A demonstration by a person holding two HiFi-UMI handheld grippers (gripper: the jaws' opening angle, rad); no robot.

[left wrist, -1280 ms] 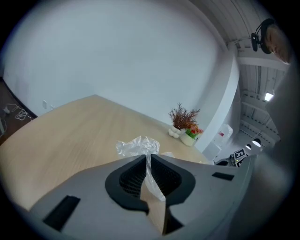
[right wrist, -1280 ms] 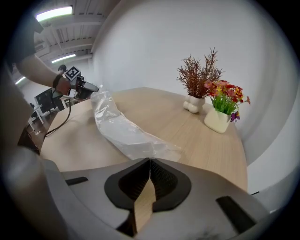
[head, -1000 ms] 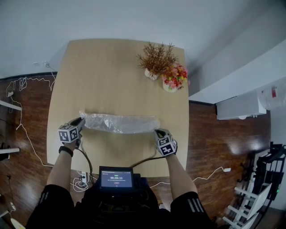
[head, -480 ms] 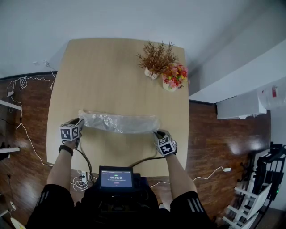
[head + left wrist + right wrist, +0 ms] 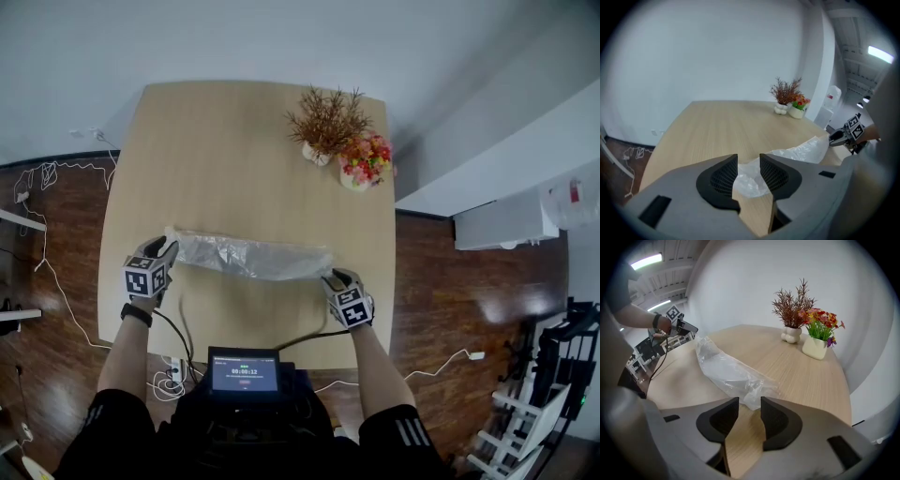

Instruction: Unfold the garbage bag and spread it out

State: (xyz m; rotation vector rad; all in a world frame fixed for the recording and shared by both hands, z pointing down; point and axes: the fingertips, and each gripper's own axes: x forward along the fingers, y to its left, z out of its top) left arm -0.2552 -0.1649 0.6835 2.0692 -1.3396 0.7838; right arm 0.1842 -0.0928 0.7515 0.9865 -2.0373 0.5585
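Across the near half of the worktop (image 5: 234, 141) the garbage bag (image 5: 251, 256) lies as a long, crumpled strip of clear film. It runs from left to right and is gathered along its length, not yet spread flat. Two small potted plants (image 5: 342, 141) stand at the far right, well apart from it.

The left gripper (image 5: 167, 247) sits at the bag's left end. Its jaws have just been opening and now stand apart. A puff of film reaches into the gap between them, but the pads do not appear to press on it. The right gripper (image 5: 330, 278) sits at the bag's right end. Its jaws have also just been opening and now stand wide, with nothing between them. The bag's rumpled right tip rests on the wood just beyond them. Neither gripper appears to have a hold on the bag.

The bag looks very light, thin and limp. It will probably keep no shape of its own, follow the slightest pull, and slide easily on the smooth wood. Its layers are likely to cling together, and the glossy film could slip out of a shallow pinch.

The bunched middle seems a poor place to take hold, since pulling there would only drag the whole strip along. A loose edge or corner at each end looks better. A firm, deep pinch there on one side of the fold should let the two ends be drawn away from the other side, opening the width evenly.
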